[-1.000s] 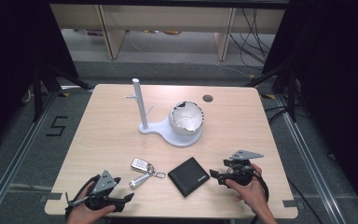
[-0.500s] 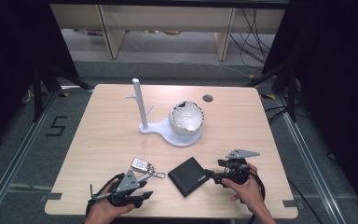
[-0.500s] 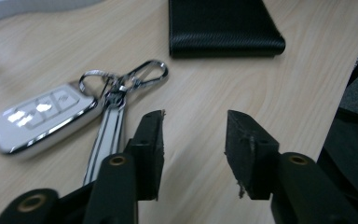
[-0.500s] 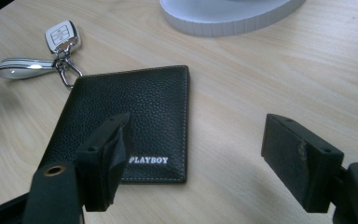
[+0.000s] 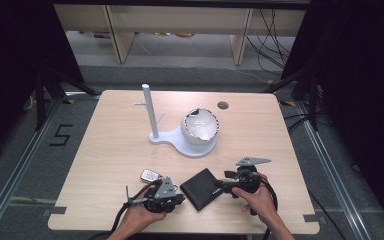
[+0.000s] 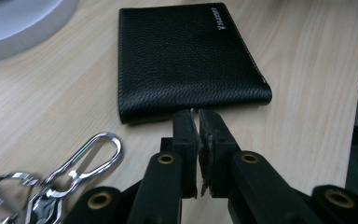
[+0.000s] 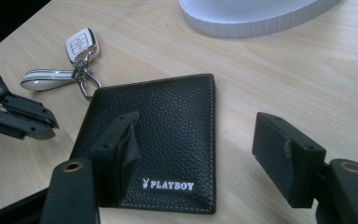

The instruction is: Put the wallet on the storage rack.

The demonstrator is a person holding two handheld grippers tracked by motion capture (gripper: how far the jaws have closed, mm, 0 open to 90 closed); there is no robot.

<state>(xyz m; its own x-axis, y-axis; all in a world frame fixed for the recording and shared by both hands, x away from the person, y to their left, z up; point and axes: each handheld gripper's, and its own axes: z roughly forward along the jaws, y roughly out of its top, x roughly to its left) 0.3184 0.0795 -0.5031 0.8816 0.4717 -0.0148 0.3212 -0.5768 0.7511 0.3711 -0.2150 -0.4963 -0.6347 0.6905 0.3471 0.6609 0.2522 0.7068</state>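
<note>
A black leather wallet (image 5: 200, 189) lies flat near the table's front edge, with "PLAYBOY" printed in white at one corner (image 7: 168, 184). My left gripper (image 5: 181, 196) is shut, and its tips (image 6: 198, 116) rest right at the wallet's (image 6: 186, 56) near folded edge with nothing between them. From the other side my right gripper (image 5: 220, 184) stands open over the wallet (image 7: 168, 126). One of its fingers (image 7: 121, 149) hangs above the leather and the other is off the wallet's side. A key bunch with a white fob (image 5: 150, 176) lies just left of the wallet.
A white stand (image 5: 180, 142) with an upright post (image 5: 149, 111) and a cracked white bowl-like shell (image 5: 199, 125) sits mid-table. A round hole (image 5: 223, 105) is in the tabletop at the back. The carabiner and keys (image 6: 74, 172) lie close beside my left jaws.
My left gripper has moved right from the table's front-left corner up to the wallet's edge. The right gripper has edged left, so its open jaws are over the wallet.
</note>
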